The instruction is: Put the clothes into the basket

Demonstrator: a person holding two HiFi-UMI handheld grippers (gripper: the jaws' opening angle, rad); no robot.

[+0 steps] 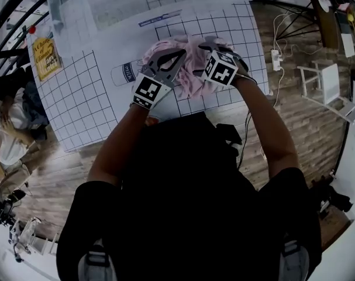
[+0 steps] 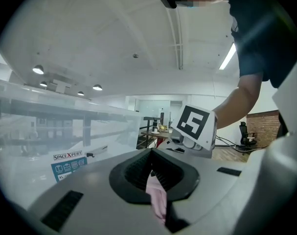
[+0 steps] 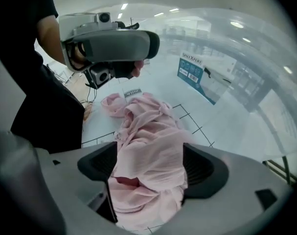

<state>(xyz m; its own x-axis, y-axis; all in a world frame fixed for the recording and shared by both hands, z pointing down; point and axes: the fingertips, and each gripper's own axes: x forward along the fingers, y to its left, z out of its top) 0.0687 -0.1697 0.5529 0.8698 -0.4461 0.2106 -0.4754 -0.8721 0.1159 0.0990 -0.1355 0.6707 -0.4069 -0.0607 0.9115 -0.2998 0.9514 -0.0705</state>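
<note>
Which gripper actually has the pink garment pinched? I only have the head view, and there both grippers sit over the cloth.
Observer: The left gripper. Its own view shows the jaws closed on a thin fold of the pink garment.
Operator: And the right one?
Observer: The right gripper has its jaws standing apart. The garment is bunched loosely between them, and the rest is heaped on the gridded table beyond.
</note>
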